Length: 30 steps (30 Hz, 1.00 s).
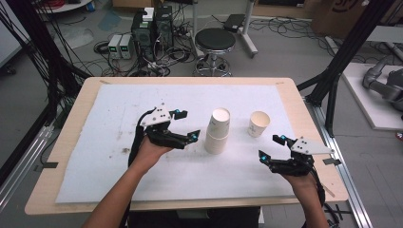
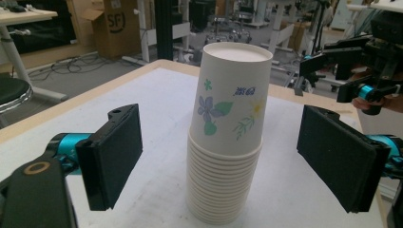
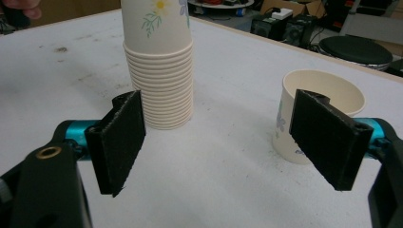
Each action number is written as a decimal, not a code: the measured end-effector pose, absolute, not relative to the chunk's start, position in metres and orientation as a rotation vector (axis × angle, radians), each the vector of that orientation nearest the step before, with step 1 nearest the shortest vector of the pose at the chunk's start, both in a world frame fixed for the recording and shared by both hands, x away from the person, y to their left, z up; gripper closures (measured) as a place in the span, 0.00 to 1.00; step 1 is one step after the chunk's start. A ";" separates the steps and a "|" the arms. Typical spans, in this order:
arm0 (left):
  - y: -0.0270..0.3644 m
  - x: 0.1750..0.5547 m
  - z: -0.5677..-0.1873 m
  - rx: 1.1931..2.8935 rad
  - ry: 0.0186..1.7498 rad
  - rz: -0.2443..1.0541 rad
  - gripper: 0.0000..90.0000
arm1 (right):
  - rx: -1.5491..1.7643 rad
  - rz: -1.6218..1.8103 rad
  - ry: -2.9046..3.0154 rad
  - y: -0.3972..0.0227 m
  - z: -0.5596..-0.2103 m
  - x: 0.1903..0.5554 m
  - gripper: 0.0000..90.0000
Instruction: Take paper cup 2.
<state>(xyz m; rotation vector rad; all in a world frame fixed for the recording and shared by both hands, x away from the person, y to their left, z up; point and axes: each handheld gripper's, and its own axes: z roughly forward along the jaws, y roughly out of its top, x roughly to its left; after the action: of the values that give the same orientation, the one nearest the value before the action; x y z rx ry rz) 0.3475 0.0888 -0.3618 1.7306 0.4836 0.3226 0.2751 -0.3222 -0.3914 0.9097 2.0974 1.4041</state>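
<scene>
In the right gripper view we lose the top of the cup stack [image 3: 159, 71] to the upper edge, so we cannot see how it ends there. Right of the stack, the right pad of the right tool [image 3: 216, 147] covers part of the single cup [image 3: 313, 90], hiding most of its flower print. Up by the stack's left, a fingertip [image 3: 19, 7] is cut by the same edge. In the left gripper view the stack [image 2: 228, 137] loses the foot of its lowest cup to the bottom edge, and the blue lettering near its top is too blurred for us to read. From the high view, the stack's [image 1: 217, 130] rims are too small to count.
</scene>
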 end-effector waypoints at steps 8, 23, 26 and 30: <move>0.062 0.359 -0.355 1.746 0.452 0.291 0.17 | 0.912 1.412 2.098 -0.323 -0.391 0.275 0.22; 0.019 0.373 -0.351 1.789 0.449 0.283 0.17 | 0.908 1.425 2.108 -0.323 -0.392 0.276 0.22; 0.014 0.375 -0.351 1.800 0.455 0.284 0.17 | 0.915 1.426 2.111 -0.323 -0.392 0.276 0.22; 0.010 0.379 -0.353 1.795 0.476 0.282 0.17 | 0.909 1.426 2.108 -0.324 -0.392 0.276 0.22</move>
<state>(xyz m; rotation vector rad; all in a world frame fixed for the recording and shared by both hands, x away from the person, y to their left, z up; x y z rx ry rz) 0.3792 0.0104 -0.3528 1.7950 0.4755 0.2820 0.2762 -0.3236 -0.3921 0.9090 2.1077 1.4256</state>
